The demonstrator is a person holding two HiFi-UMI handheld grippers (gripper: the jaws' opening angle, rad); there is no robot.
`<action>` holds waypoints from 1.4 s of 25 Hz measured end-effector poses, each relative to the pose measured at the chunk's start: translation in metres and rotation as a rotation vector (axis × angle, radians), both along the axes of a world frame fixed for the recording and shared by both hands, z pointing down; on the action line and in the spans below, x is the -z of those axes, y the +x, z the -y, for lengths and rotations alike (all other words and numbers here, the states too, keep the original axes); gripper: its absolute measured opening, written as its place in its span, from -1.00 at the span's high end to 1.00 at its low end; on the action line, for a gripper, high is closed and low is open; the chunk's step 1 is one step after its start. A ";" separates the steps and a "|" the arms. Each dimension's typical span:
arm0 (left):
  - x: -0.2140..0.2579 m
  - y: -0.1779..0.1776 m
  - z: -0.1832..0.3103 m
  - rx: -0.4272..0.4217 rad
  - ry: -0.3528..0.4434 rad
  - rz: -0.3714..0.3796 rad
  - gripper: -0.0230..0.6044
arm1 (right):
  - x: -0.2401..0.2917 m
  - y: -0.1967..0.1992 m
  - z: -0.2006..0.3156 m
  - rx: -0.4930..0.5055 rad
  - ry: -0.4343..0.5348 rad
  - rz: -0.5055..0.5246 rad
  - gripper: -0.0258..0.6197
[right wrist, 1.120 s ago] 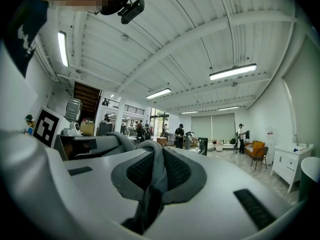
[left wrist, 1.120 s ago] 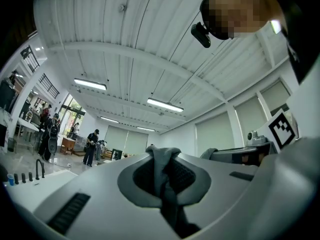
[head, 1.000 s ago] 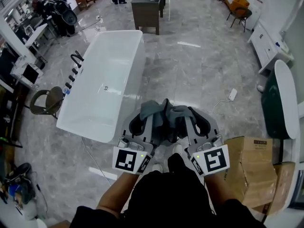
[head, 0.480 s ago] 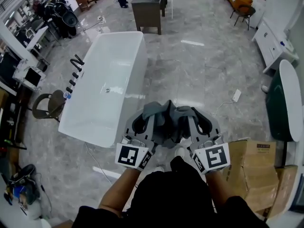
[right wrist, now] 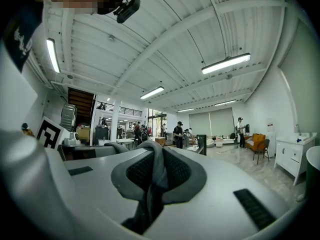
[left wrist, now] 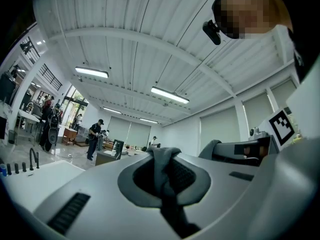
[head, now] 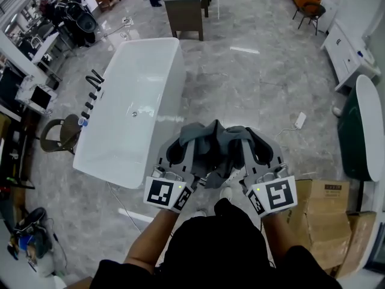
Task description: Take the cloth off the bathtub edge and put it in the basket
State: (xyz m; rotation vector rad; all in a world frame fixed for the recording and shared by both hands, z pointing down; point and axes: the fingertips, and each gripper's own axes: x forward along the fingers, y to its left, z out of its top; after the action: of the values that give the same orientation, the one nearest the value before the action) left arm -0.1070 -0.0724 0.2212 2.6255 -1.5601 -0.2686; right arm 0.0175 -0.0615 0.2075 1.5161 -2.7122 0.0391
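left gripper [head: 187, 138] and right gripper [head: 242, 137] stay clenched on the grey cloth [head: 212, 142], barely shifted; its length spans sideways between them.

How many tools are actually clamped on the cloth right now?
2. The left tool is shut on the grey cloth's left part, the right tool on its right part, side by side over the floor, right of the white bathtub.

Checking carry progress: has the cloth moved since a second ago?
Yes, slightly: the cloth has shifted up the picture, judged against the near end of the bathtub.
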 end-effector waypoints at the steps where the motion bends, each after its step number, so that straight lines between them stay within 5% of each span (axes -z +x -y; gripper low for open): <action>1: 0.001 0.003 0.004 0.002 -0.001 -0.003 0.86 | 0.000 0.002 0.004 0.005 -0.003 0.007 0.79; 19: 0.017 0.037 0.053 0.045 0.023 -0.010 0.86 | 0.010 0.017 0.043 0.124 0.000 0.061 0.79; 35: -0.039 0.051 0.082 0.133 -0.093 0.058 0.86 | -0.040 0.042 0.086 0.175 -0.104 0.084 0.79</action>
State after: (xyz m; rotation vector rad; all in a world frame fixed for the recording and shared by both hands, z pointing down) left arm -0.0558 -0.1540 0.2606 2.4855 -1.7246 -0.1258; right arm 0.0591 -0.1470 0.2474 1.2743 -2.8466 0.2408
